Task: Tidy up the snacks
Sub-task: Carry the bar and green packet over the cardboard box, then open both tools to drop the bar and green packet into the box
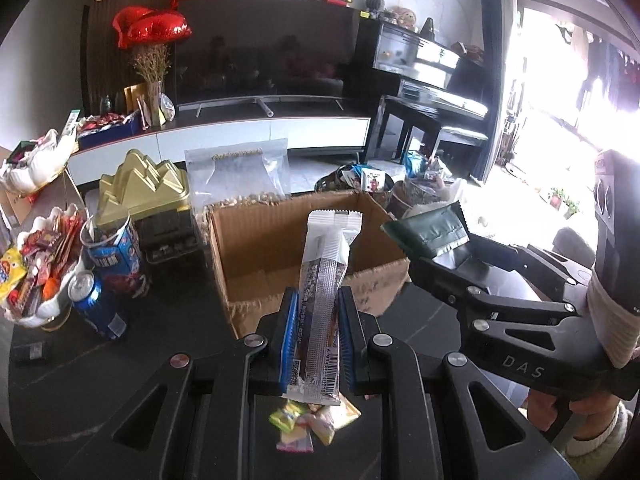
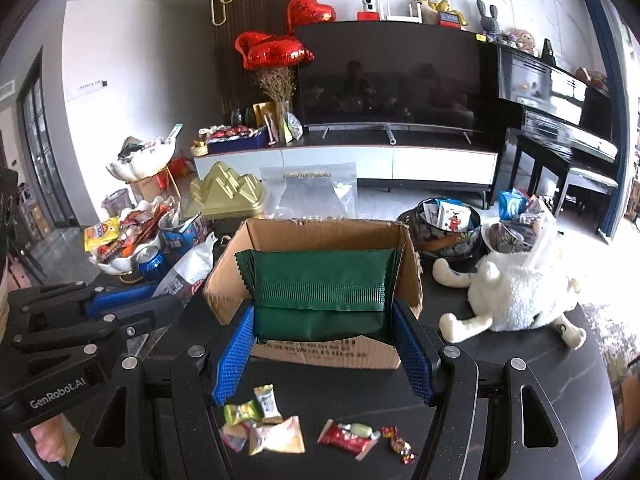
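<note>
Left gripper (image 1: pixel 318 320) clamped on a long white snack bar (image 1: pixel 324 276), bar standing up between the blue pads, top end over the cardboard box (image 1: pixel 240 248). Right gripper (image 2: pixel 324 344) clamped across a wide green packet (image 2: pixel 320 292), held flat and level just in front of the same box's open top. Both raised above the dark table (image 2: pixel 500 356), neither snack inside the box yet.

Risks, as judged from here:
- Bar gripped low near its bottom end, most of its length sticking out; could pivot or slide out of the pads on a tilt.
- Green packet looks nearly as wide as the box opening; could catch on a flap (image 2: pixel 412 264) and hang on the rim instead of dropping in.
- Two grippers close together at one box; could bump each other if both go in at once.
- Box light and apparently empty, could shove or tip if a rim gets pushed.
- Loose candies (image 2: pixel 264 424) right under the grippers, easy to sweep off the table on a low pass.

Counts: grippers 2; held snacks 2; cardboard box 1; loose wrapped candies on the table about 6, some overlapping so not certain; blue can (image 1: pixel 96 308) 1; white plush toy (image 2: pixel 516 292) 1; red heart balloons (image 2: pixel 276 50) 3; clear zip bag (image 2: pixel 308 192) 1.
</note>
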A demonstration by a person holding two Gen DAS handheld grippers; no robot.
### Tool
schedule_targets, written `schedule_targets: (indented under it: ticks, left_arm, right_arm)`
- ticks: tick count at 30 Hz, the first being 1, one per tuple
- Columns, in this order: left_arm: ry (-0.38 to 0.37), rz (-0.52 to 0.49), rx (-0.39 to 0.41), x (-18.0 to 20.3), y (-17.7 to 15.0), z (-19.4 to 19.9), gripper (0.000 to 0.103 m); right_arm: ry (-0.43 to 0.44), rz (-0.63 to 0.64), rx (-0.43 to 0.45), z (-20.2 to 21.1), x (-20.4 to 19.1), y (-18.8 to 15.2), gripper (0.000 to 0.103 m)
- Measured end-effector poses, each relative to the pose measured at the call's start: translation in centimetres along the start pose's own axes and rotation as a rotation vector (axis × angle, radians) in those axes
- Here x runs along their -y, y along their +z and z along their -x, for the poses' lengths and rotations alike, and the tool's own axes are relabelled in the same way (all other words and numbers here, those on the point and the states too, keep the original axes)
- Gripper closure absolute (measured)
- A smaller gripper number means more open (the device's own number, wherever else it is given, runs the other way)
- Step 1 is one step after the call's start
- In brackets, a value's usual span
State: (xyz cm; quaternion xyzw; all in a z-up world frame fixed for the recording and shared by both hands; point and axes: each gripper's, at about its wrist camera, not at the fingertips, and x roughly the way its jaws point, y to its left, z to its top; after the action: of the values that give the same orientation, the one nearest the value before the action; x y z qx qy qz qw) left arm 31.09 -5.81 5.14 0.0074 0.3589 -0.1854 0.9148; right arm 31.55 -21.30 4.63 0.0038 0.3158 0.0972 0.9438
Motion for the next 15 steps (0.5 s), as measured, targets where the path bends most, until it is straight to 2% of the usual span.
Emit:
schedule_targets:
  ticks: [10, 15]
  left_arm:
    - [0.018, 0.012, -0.028, -2.0, 3.6, -4.4, 0.083]
    - [0.027, 0.004, -0.033, -3.1, 4.4, -6.6, 0.083]
  right_arm:
    - [-0.011, 0.012, -0.046, -4.8, 0.8, 2.8, 0.036]
    - [-0.020, 0.023, -0.051, -6.9, 1.1, 3.5, 0.036]
